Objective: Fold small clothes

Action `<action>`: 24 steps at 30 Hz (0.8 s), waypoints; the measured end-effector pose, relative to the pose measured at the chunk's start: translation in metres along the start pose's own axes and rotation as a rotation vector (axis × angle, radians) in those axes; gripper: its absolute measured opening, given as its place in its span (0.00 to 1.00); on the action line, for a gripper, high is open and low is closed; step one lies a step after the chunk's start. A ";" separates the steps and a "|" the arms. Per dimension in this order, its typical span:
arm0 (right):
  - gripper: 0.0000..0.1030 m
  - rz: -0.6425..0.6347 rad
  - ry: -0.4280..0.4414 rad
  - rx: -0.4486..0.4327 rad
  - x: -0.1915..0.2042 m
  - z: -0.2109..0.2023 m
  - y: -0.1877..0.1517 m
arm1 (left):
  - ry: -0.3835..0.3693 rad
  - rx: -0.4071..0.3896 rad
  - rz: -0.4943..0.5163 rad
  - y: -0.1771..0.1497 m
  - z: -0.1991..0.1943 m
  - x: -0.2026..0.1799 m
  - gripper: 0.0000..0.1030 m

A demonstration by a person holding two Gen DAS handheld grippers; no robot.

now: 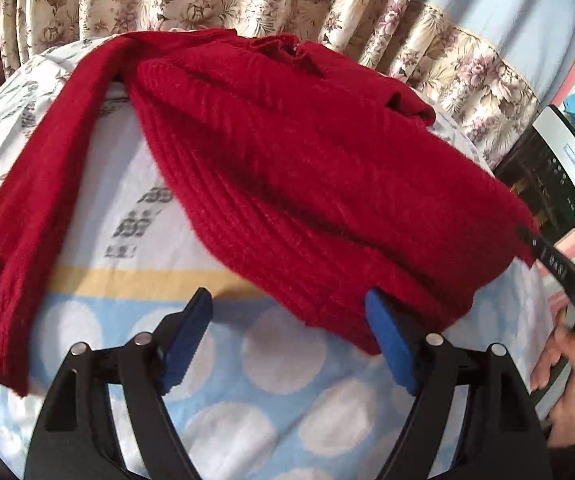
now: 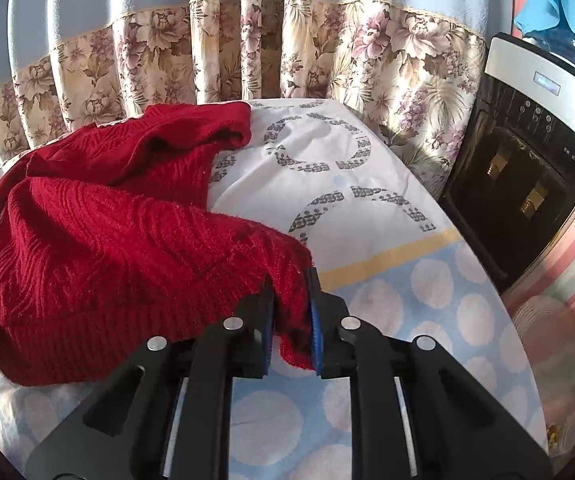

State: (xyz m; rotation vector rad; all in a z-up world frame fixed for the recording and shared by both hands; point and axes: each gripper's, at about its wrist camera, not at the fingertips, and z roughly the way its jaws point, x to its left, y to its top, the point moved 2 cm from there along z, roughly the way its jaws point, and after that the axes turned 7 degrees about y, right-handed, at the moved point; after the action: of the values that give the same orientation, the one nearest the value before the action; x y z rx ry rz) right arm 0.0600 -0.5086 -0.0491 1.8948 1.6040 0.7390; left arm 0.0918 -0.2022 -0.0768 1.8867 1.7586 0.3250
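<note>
Currently the red knitted sweater (image 1: pixel 287 168) lies spread on the desk (image 1: pixel 227 380), one sleeve trailing to the left. The left gripper (image 1: pixel 287 340) is released, jaws wide apart; its right pad touches the sweater hem, with no cloth between the pads. The right gripper (image 2: pixel 291 320) is clenched on a corner of the hem. A dotted blue and white cloth covers the desk. Behind hang floral curtains (image 2: pixel 247 60); a water dispenser (image 2: pixel 527 152) stands at right.

Flowery curtain (image 2: pixel 367 64) across the top, spotted blue and white sheet (image 2: pixel 427 300) below, black and white machine (image 2: pixel 527 152) at the right, blue cloth (image 2: pixel 567 12) upper right
</note>
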 end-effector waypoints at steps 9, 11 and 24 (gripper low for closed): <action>0.16 0.009 0.008 0.001 0.001 -0.002 -0.002 | -0.003 -0.038 0.040 0.006 0.002 -0.010 0.12; 0.16 0.005 0.012 -0.002 0.002 -0.004 -0.002 | 0.006 -0.059 0.053 0.004 -0.008 -0.007 0.11; 0.10 -0.099 0.304 0.037 0.069 -0.092 -0.025 | 0.065 -0.188 -0.002 -0.021 -0.130 0.104 0.09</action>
State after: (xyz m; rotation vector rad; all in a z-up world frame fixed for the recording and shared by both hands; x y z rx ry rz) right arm -0.0135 -0.4313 0.0020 1.7779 1.8917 0.9980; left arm 0.0192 -0.0719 0.0009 1.7586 1.7070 0.5370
